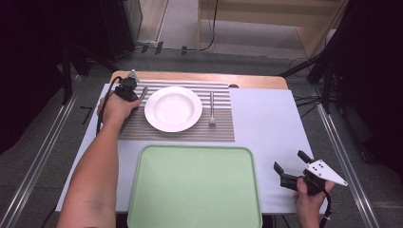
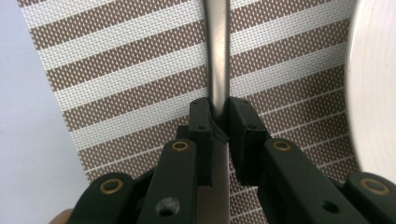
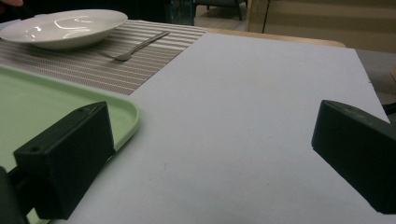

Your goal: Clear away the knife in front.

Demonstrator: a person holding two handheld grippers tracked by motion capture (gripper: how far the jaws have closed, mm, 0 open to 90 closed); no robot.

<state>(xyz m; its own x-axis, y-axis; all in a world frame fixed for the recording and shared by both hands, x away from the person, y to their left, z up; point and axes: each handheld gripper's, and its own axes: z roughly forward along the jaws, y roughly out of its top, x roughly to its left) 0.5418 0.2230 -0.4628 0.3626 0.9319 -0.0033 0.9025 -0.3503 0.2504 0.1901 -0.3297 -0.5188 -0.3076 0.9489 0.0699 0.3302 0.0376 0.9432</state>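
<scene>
My left hand-held gripper (image 2: 219, 123) is pinching the slim grey metal handle of a piece of cutlery (image 2: 218, 51), its two black jaws pressed against either side of the stem. That utensil lies on the brown-and-white striped woven placemat (image 1: 223, 130) near the far left corner of the table (image 1: 271, 123), just left of the round white ceramic plate (image 1: 173, 109). Its long axis runs straight ahead from my jaws, toward the table's far edge, parallel to the plate's rim rather than across it, so any lift has to come up along that line without swinging the far end into the plate. Whether it is a knife or a spoon I cannot say; the working end is cut off at the top of the left gripper view.

My right hand-held gripper (image 1: 291, 167) rests near the right front corner of the table, jaws spread with nothing between them, just right of the pale green plastic tray (image 1: 195, 187). It is well apart from the cutlery, so the left hand is plainly the nearer one. A metal fork (image 1: 212, 109) lies on the placemat right of the plate.
</scene>
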